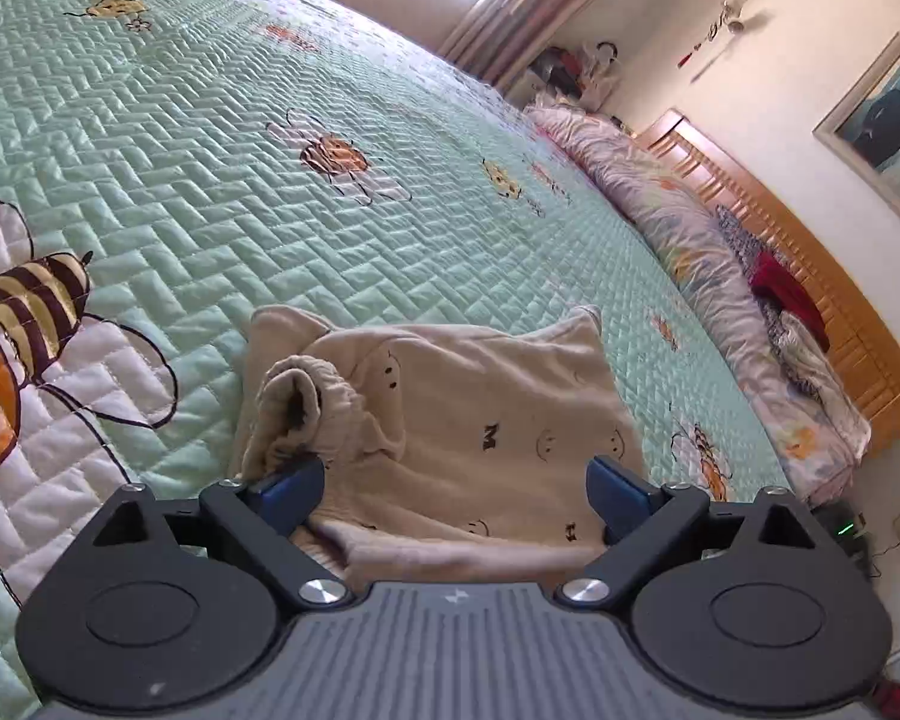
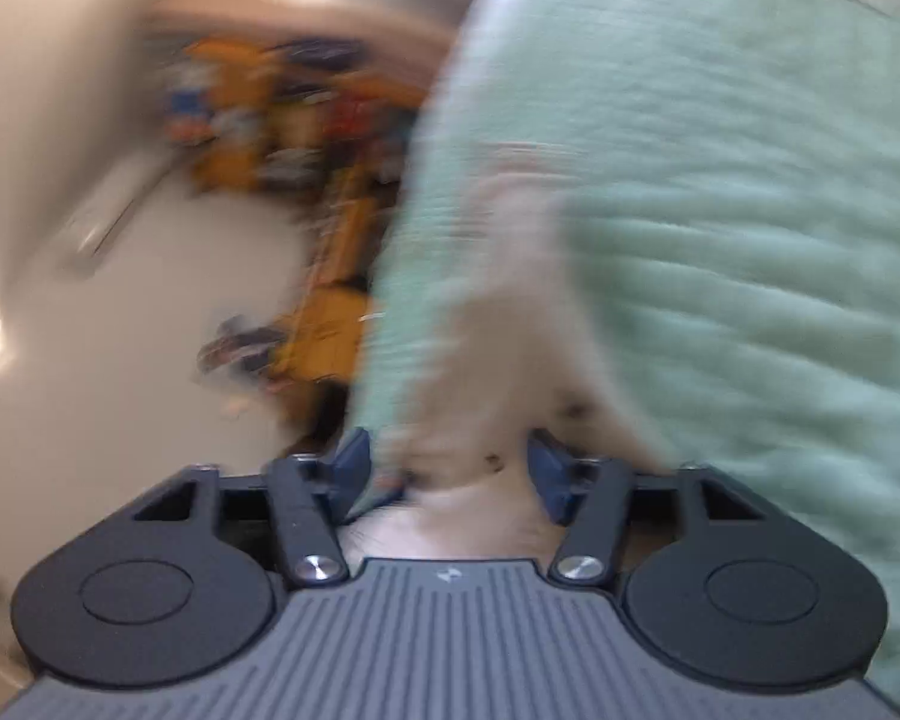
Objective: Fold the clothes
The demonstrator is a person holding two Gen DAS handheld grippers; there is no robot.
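1. The beige knit garment with small dark smiley-face and letter prints (image 1: 462, 408) is lying crumpled on the mint-green quilted bedcover with embroidered bees (image 1: 210, 150), at the cover's near edge, right in front of the left wrist camera.
2. The left gripper (image 1: 456, 480) is hovering low over the bedcover with its jaws standing wide. The garment is sitting between and beyond them, and neither blue pad is pressing on it.
3. A rolled cuff or opening of the garment (image 1: 294, 402) is bunching up just past the left-hand finger (image 1: 288, 489). The cloth looks close to that finger, but contact cannot be told.
4. At the bedcover's far side a pink floral rolled duvet (image 1: 660, 204) is lying along a slatted wooden headboard (image 1: 810, 276).
5. The right wrist view is heavily blurred. The right gripper (image 2: 450, 468) is holding its jaws partly apart, narrower than the left pair.
6. A strip of the beige garment (image 2: 498, 330) is running from between those jaws out across the bedcover (image 2: 720, 240), near the cover's edge. A sliver of green is showing between the cloth and the left-hand pad, so the jaws are not clamping it.
7. Beyond the bedcover's edge, pale floor (image 2: 150, 300) and smeared orange clutter (image 2: 306, 138) are showing, too blurred to identify.
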